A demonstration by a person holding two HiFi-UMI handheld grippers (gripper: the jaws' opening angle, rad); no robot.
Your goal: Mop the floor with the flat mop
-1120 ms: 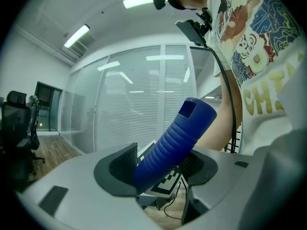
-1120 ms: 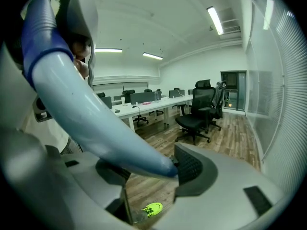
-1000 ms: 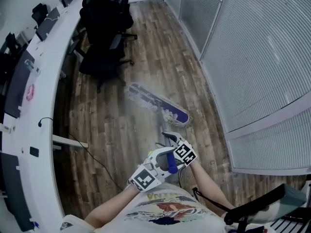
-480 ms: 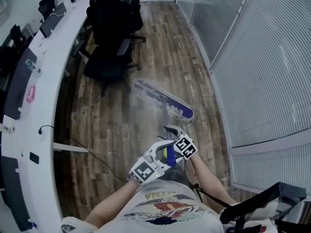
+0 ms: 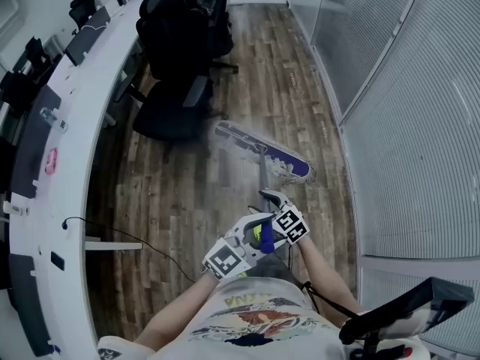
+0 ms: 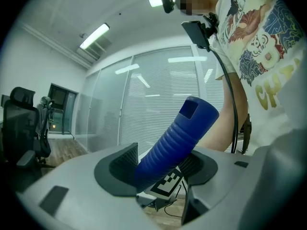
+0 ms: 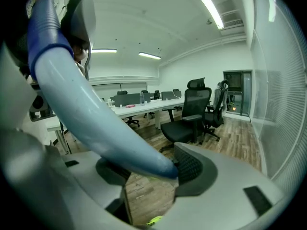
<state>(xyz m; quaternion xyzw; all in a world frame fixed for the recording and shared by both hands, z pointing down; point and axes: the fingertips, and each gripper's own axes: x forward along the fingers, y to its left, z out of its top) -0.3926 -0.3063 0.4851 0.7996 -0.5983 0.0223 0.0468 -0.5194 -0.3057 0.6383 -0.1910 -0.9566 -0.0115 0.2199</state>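
The only writing that can be read is on the person's shirt (image 6: 268,71), where large yellow letters begin "CHA" before the cloth folds away; the square markers on the gripper cubes carry patterns only, and no brand shows on the mop. The left gripper (image 5: 255,233) is clamped on the ribbed blue grip (image 6: 175,145) at the top end of the handle, and the right gripper (image 5: 271,199) is clamped just below it on the pale shaft (image 7: 96,123), its jaws standing wide around the tube. The flat mop head (image 5: 262,151), purple with a white fringe, lies aslant on the wooden floor (image 5: 187,193), its right end near the floor's right edge under the glass wall with blinds (image 5: 420,126). Its left end lies close to the base of a black office chair (image 5: 176,107) beside the long curved white desk (image 5: 75,126). A thin black cable (image 5: 150,250) trails over the floor from the desk side.
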